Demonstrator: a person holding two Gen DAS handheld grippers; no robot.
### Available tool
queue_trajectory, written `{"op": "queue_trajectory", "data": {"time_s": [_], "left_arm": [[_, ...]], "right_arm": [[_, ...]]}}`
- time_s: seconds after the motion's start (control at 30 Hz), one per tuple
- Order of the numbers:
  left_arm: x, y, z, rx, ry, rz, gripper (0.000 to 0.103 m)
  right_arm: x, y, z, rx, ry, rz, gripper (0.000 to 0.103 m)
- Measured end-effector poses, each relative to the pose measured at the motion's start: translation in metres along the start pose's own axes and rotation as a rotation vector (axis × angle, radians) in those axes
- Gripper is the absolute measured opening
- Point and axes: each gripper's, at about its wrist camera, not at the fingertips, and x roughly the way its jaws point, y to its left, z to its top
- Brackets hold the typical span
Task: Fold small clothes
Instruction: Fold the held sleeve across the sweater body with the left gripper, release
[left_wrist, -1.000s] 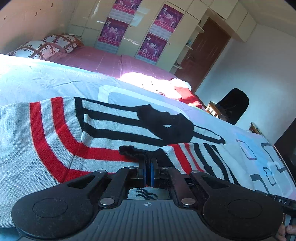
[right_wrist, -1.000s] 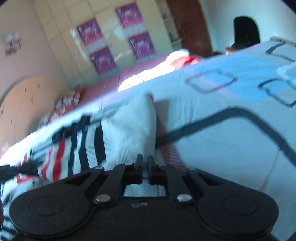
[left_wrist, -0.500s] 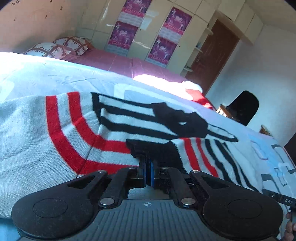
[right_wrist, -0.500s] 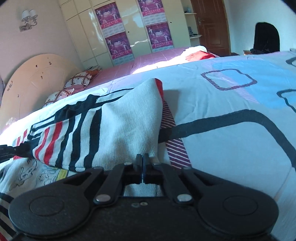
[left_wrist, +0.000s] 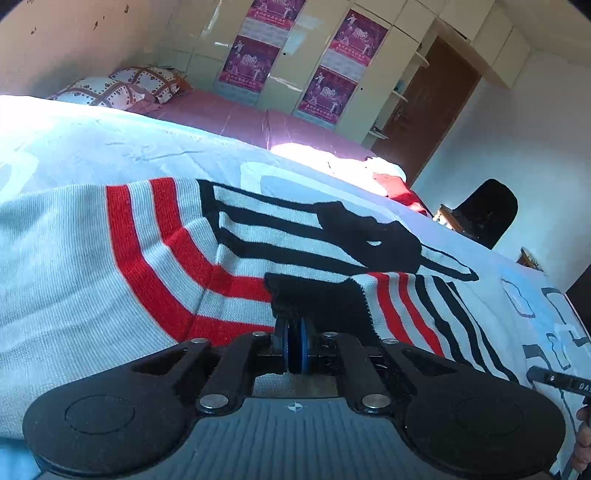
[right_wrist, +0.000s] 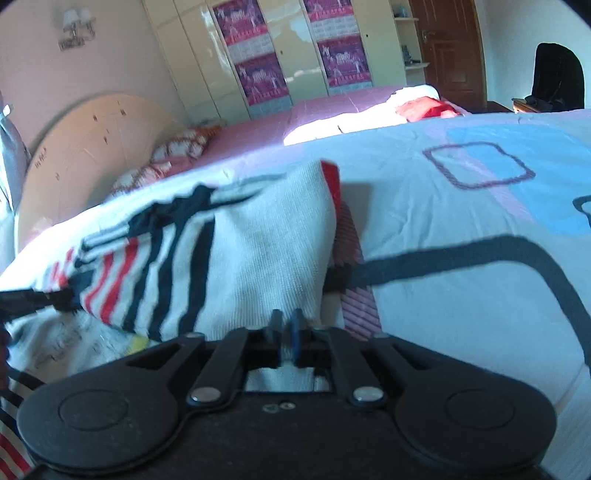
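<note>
A small grey knit sweater with red and black stripes lies on the bed. My left gripper is shut on its black cuff edge, held over the sweater body. My right gripper is shut on the grey hem of the same sweater, which folds up in front of it. The left gripper's tip shows at the far left of the right wrist view, and the right one's at the right edge of the left wrist view.
The sweater rests on a white and blue patterned bedspread. A pink bed with pillows stands behind, then wardrobes with posters. A brown door and a black chair are at the right.
Both grippers kept their hold on the sweater. The left one moved forward over the garment with the cuff. The right view swung and the hem fold shifted left.
</note>
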Motion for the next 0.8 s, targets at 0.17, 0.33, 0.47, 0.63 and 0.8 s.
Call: {"op": "queue_trajectory", "data": {"time_s": [0.17,0.33,0.47,0.63,0.8], "left_arm": [[-0.009,-0.004,0.019,-0.019,-0.118,-0.007,0.004],[0.027,-0.046,0.027,0.115,-0.022,-0.032,0.004],[0.048,-0.056,0.022,0.2,0.012,0.04,0.004],[0.041,-0.038,0.013,0.189,-0.005,0.095,0.004],[0.019,-0.045,0.016,0.149,-0.089,0.1,0.004]], "right_arm": [[0.023,-0.018,0.029,0.014,-0.08,-0.061,0.01],[0.066,-0.008,0.054,-0.074,-0.084,-0.029,0.008],[0.098,0.003,0.064,-0.2,-0.044,-0.054,0.011],[0.109,-0.026,0.066,-0.169,-0.006,-0.217,0.017],[0.072,-0.017,0.057,-0.169,-0.048,-0.168,0.011]]}}
